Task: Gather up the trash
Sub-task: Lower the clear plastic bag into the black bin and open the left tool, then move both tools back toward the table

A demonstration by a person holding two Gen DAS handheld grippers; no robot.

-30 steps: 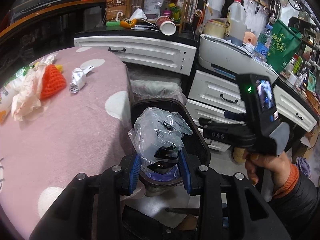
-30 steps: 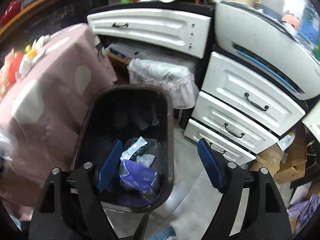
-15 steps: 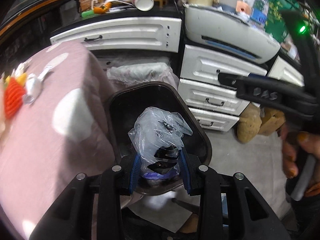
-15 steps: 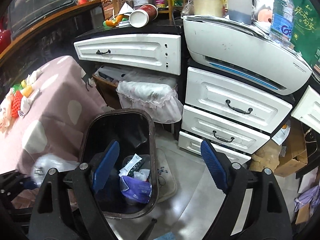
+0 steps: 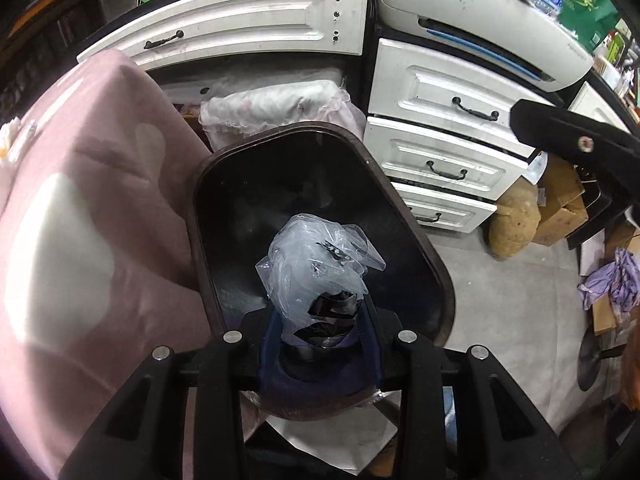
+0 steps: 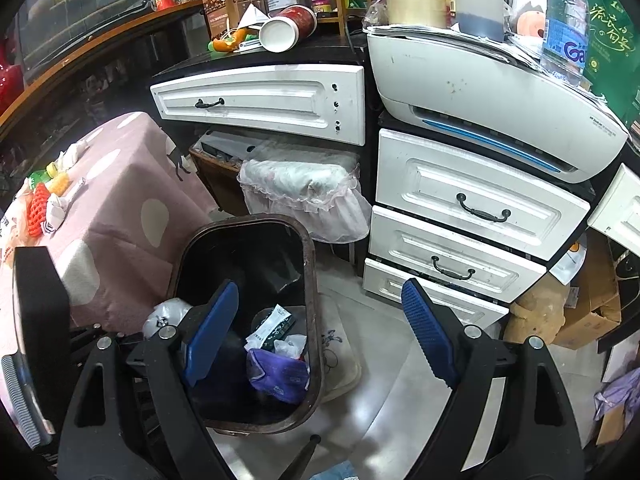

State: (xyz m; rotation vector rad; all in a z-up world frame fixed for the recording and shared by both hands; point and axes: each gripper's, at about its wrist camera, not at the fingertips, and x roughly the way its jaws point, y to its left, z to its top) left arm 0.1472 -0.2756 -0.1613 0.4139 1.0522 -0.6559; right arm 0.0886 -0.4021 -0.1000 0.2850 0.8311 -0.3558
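Note:
My left gripper (image 5: 318, 320) is shut on a crumpled clear plastic bag (image 5: 316, 268) and holds it over the near part of a dark trash bin (image 5: 416, 236) on the floor. The bag also shows in the right wrist view (image 6: 166, 316) at the bin's left rim (image 6: 310, 276). My right gripper (image 6: 320, 336) is open and empty, above the bin's right side. In the bin lie a purple wrapper (image 6: 278, 372) and white packets (image 6: 272, 326). More trash (image 6: 44, 200) lies on the pink-clothed table (image 6: 120, 208) at left.
White drawers (image 6: 472, 208) and a printer (image 6: 480, 88) stand behind the bin on the right. A lace-covered box (image 6: 300, 188) sits under a cabinet behind the bin. Cardboard boxes (image 5: 560, 200) and a sack (image 5: 514, 220) stand on the floor at right.
My left gripper has swung right and down from the table, carrying the bag over the bin. My right gripper has pulled back and up from the bin, still open.

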